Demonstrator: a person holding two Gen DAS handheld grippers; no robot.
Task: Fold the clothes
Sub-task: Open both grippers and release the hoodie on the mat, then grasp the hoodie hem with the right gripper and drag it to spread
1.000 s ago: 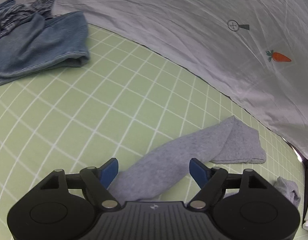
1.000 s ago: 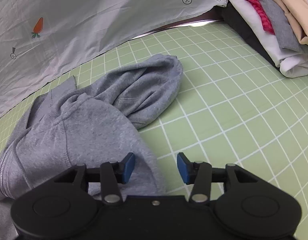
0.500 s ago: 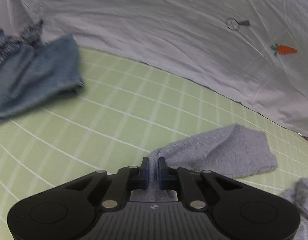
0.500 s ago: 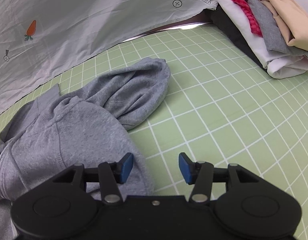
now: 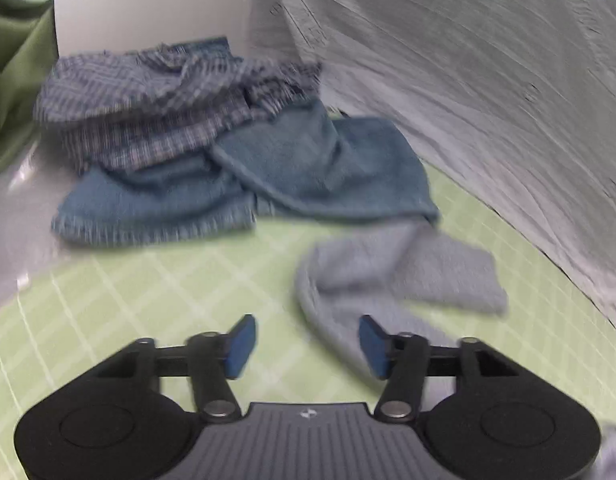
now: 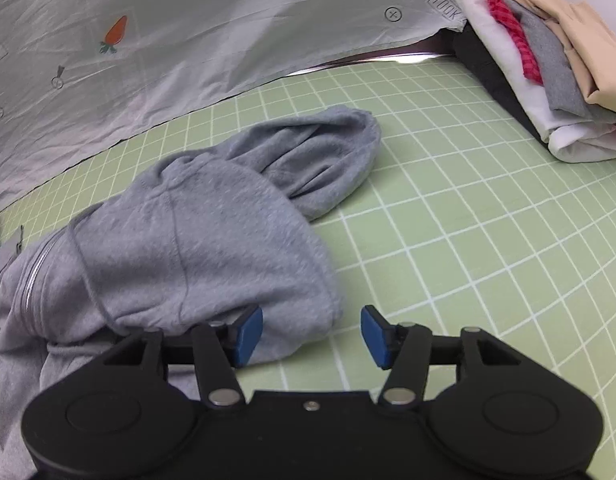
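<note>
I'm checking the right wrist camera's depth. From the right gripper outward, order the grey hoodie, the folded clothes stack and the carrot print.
1. Grey hoodie: at the right gripper's left finger.
2. Folded clothes stack: far right.
3. Carrot print: on the backdrop sheet, upper left.

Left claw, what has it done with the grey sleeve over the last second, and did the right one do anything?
The left claw closed on the grey hoodie sleeve half a second ago, dragged it toward the blue denim pile, and has now opened and let it go; the sleeve lies bunched on the green mat. The right claw stayed open by the hoodie body, pinching nothing.
</note>
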